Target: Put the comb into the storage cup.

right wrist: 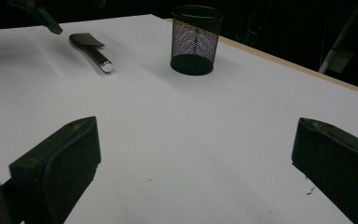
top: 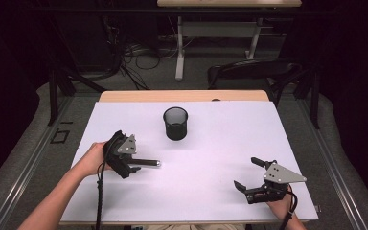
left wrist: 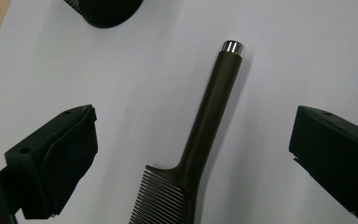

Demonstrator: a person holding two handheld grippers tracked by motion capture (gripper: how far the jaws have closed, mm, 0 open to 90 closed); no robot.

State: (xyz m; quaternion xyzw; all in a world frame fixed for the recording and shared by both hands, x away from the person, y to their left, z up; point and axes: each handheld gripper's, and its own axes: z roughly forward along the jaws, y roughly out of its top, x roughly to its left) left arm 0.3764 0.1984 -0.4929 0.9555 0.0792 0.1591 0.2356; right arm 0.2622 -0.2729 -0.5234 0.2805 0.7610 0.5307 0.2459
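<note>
**Comb on the counter, left tool poised over its handle**

Item 1: comb [left wrist: 200, 135]. Dark, with a long straight handle ending in a bright metal cap. It lies flat on the white counter [top: 211, 163], left of centre in the high view, cap end pointing toward the middle of the frame. In your left gripper view the handle runs from the lower middle up toward the upper centre, with the teeth at the bottom edge. Lying flat with the handle free, it offers you a clean grip across its narrow width.

Item 2: mesh cup [top: 176, 123]. Black, round, upright, open at the top. It stands in the upper middle of the high view, apart from the comb. It is likely the comb's destination, judging by the open mouth and its place just beyond the comb.

Item 3: left tool [left wrist: 193, 154]. The jaws stand wide apart, one on each side of the handle, touching nothing. It holds nothing. You have it lined up so that closing would pinch the handle near the teeth.

Item 4: right tool [top: 247, 173]. It sits at the lower right of the high view, well apart from comb and cup. Its jaws are spread wide and empty over bare counter, and it looks parked out of the way.
</note>
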